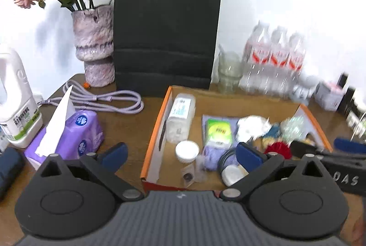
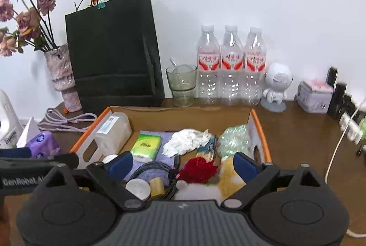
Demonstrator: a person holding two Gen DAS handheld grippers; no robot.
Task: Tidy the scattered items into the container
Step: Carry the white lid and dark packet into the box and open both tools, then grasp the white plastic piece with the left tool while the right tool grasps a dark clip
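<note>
While both hand-held grippers (image 1: 181, 151) (image 2: 183, 162) gape empty, the orange-rimmed box (image 2: 259, 125) leaves bare table (image 2: 297, 127) rightward.

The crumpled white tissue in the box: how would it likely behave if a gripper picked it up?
The crumpled white tissue looks soft and loosely wadded, so it would probably squash between the pads and weigh next to nothing. Its ragged edges suggest it may unfold or tear if snagged. It seems unlikely to roll.

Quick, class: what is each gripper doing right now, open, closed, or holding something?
Left gripper: open, holding nothing, above the box.
Right gripper: open, holding nothing.
</note>
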